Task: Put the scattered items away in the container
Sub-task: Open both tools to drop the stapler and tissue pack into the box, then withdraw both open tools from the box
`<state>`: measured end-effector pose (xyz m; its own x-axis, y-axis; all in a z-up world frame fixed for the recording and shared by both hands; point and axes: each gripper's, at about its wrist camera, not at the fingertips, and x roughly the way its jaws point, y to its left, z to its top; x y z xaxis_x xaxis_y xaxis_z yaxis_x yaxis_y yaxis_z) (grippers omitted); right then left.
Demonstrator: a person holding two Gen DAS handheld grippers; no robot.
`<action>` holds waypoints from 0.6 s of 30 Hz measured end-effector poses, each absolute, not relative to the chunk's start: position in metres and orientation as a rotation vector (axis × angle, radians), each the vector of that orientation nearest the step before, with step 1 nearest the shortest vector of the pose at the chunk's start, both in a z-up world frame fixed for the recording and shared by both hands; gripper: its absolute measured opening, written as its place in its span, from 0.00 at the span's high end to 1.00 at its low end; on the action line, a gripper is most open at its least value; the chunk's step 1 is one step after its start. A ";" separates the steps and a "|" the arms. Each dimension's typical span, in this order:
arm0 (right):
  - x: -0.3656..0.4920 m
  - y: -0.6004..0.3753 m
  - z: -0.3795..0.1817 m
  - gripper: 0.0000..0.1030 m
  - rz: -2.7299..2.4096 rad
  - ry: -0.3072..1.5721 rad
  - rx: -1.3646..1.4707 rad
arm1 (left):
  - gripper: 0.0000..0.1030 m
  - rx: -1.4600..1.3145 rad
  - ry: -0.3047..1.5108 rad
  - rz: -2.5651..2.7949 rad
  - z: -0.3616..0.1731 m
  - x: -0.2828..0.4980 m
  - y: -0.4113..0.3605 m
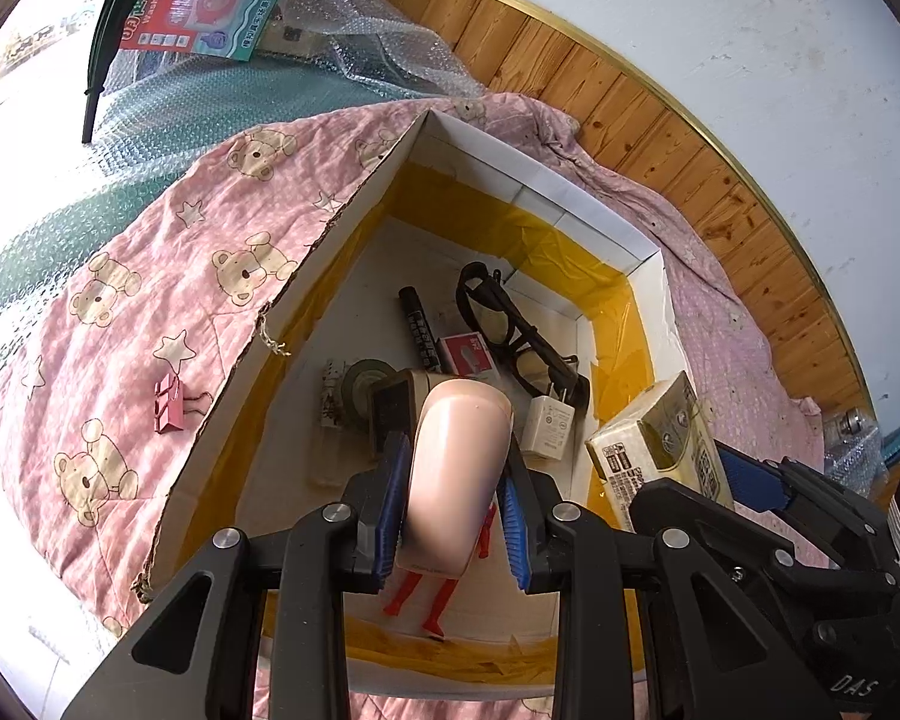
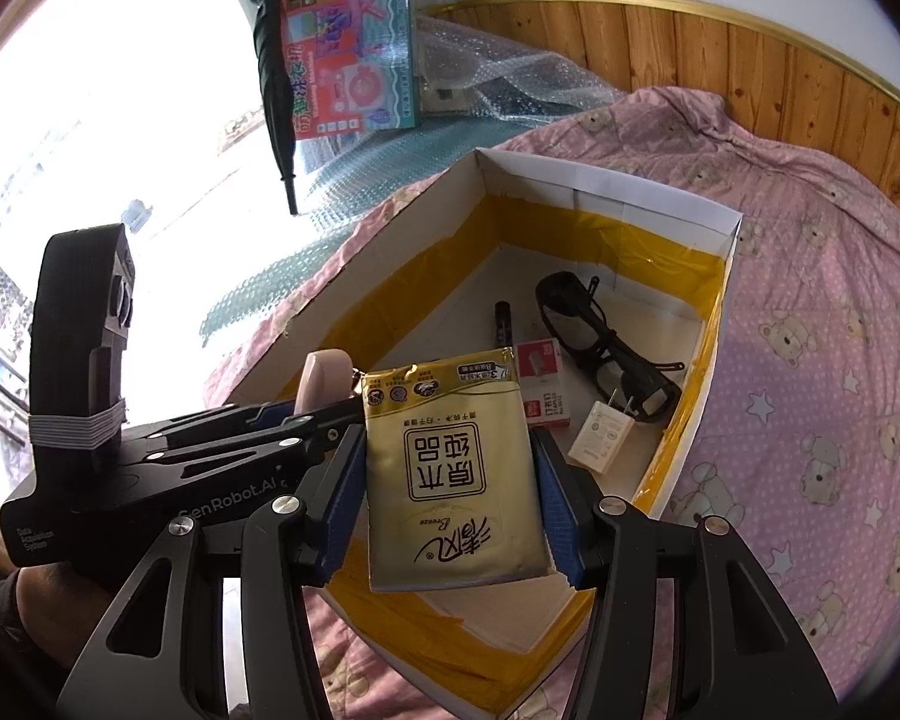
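**Both tools carry an item over the box**

The left tool (image 1: 453, 480) pinches a pale pink rounded device (image 1: 456, 468) between its blue pads, and it holds it directly above the inside of the cardboard box (image 1: 306, 276). The grip is on the two smooth sides, probably so the device hangs with its dark head forward and can go straight down. The right tool (image 2: 450, 498) pinches a golden tissue pack (image 2: 450, 468) by its long edges. The pack stands above the near part of the same box, close beside the left tool.

The box lies on a bed with a pink bear quilt (image 1: 120, 312). Its inner walls have yellow tape. Inside there are already black glasses (image 2: 606, 342), a white charger (image 2: 603, 435), a small red-and-white box (image 2: 543, 381), a black marker (image 1: 420, 330), a roll of tape (image 1: 360, 390) and a red figure (image 1: 426, 600), partly hidden under the device. So the task seems quite far along.

One pink binder clip (image 1: 171, 405) is on the quilt, just outside the left wall of the box. It looks like an item not yet collected. The free floor in the box is mainly at the near side, so this is the reasonable place for both releases.
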<state>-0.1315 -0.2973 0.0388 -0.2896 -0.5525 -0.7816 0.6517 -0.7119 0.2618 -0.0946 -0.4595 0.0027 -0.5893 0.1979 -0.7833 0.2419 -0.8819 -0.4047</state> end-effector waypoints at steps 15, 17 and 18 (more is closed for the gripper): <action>-0.145 -0.290 0.028 0.39 -2.076 0.101 1.234 | 0.49 1.319 0.758 -2.679 0.018 -0.099 -0.476; -0.143 -0.290 0.031 0.39 -2.085 0.121 1.230 | 0.49 1.315 0.758 -2.671 0.019 -0.099 -0.479; -0.141 -0.289 0.032 0.39 -2.095 0.138 1.228 | 0.49 1.317 0.757 -2.666 0.018 -0.098 -0.480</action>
